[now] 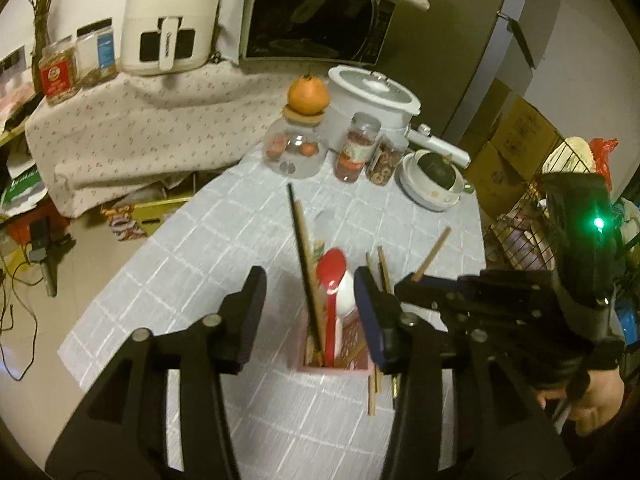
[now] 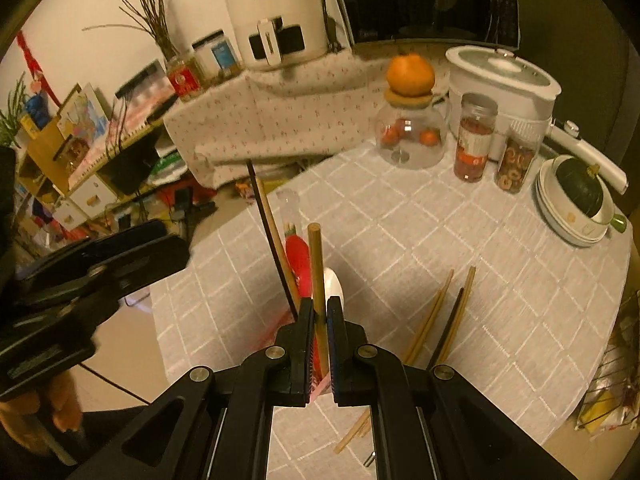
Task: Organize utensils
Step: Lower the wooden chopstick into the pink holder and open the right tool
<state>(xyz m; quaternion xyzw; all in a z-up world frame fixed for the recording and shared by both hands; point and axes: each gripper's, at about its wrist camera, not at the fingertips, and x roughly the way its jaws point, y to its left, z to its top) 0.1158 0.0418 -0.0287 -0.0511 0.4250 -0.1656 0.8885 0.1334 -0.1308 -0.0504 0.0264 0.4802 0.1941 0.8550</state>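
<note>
The right gripper (image 2: 319,320) is clamped on a wooden chopstick (image 2: 318,268), its two pads pressed against the stick low in the middle of the right wrist frame. The stick stands nearly upright there, right above the pink utensil holder (image 1: 332,360). In the left wrist view that holder sits at lower centre on the grey checked tablecloth (image 1: 224,248), framed between the spread fingers of the left gripper (image 1: 310,312), which is wide open and holds nothing. Out of the holder rise a red spoon (image 1: 330,276), a white spoon (image 1: 346,296) just behind it, and a dark chopstick (image 1: 300,240) leaning toward the upper left. More loose chopsticks (image 2: 444,320) lie flat on the cloth to the right of the holder, fanned and partly overlapping. Toward the top of the frame stand a glass jar (image 1: 296,152) with an orange (image 1: 309,95) on its cork lid, two spice jars (image 1: 372,152) and a white pot (image 1: 372,96).
</note>
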